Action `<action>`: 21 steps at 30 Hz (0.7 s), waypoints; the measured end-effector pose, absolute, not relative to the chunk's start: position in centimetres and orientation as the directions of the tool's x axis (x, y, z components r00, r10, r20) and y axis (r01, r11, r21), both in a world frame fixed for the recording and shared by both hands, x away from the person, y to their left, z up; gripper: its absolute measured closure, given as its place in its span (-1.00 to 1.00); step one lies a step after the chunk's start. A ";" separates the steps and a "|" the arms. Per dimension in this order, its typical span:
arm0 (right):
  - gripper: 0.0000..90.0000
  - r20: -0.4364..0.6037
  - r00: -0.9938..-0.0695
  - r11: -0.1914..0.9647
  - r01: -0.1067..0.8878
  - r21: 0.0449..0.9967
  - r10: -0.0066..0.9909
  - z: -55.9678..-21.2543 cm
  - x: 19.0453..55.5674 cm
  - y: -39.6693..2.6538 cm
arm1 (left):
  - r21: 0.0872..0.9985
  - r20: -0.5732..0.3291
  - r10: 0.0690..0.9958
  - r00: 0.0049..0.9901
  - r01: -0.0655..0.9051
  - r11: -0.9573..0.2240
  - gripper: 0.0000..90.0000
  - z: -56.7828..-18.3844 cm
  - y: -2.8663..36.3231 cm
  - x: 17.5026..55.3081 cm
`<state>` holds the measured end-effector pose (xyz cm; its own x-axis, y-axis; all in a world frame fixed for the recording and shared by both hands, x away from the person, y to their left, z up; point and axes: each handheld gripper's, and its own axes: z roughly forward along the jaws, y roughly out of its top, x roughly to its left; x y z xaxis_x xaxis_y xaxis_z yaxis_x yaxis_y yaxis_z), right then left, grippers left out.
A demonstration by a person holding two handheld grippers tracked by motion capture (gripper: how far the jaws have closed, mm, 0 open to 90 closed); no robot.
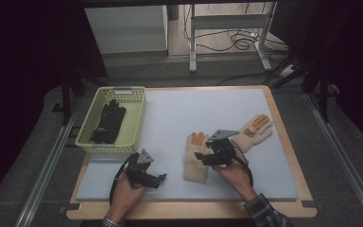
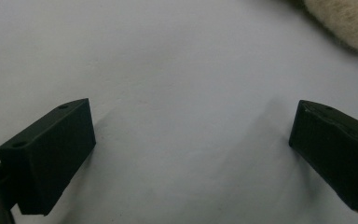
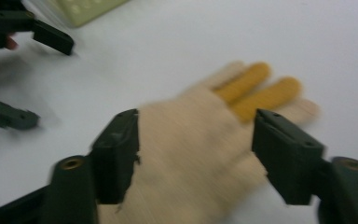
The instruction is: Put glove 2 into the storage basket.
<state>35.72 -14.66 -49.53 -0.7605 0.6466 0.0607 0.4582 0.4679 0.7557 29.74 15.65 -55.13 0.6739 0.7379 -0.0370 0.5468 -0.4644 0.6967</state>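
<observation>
At the far left of the blue mat point(image 1: 170, 113), a pale yellow-green plastic basket point(image 1: 133, 124) is sitting with a pair of black gloves point(image 1: 108, 122) already lying inside it. Just in front of the basket, the left gripper point(image 1: 158, 178) is hovering low over bare mat with its jaws standing wide apart and nothing between them; its own view is showing empty mat between the two black pads point(image 2: 51, 156), with a cream fuzzy edge at the upper right corner that is probably the nearer glove. Moving rightward, a cream knitted glove with orange fingers point(image 1: 195, 158) is lying flat near the middle of the mat, fingers pointing away from the person. The right gripper point(image 1: 202, 156) is hanging directly over it, jaws spread on either side of the palm point(image 3: 186, 154) but not yet closing on the fabric. Farther right, a second matching glove point(image 1: 254, 131) is lying apart from the first, angled toward the mat's far right edge. The step in hand looks like the reach for the nearer glove; the next move probably calls for lowering the right jaws onto the knit, pinching a fold, and carrying it left toward the basket.
</observation>
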 end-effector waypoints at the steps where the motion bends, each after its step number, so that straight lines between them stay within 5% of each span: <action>1: 0.00 0.052 -0.758 0.473 0.456 0.754 0.650 -49.6 35.7 -15.1 | 0.697 -0.037 0.738 0.674 0.547 -0.464 -0.99 -55.1 15.6 29.7; 2: 0.35 0.028 -0.751 0.488 0.456 0.745 0.660 -49.9 35.5 -16.4 | 0.697 -0.039 0.739 0.673 0.548 -0.463 -0.99 -55.1 15.6 29.7; 7: 0.72 0.040 -0.751 0.501 0.477 0.722 0.659 -51.5 35.1 -17.8 | 0.697 -0.039 0.739 0.673 0.548 -0.463 -0.99 -55.1 15.6 29.7; 14: 0.73 0.048 -0.789 0.516 0.445 0.731 0.613 -53.1 33.8 -16.5 | 0.697 -0.038 0.738 0.673 0.548 -0.463 -0.99 -55.1 15.6 29.7; 21: 0.52 0.036 -0.792 0.521 0.434 0.735 0.609 -52.6 33.9 -16.6 | 0.697 -0.039 0.739 0.673 0.548 -0.463 -0.99 -55.1 15.6 29.7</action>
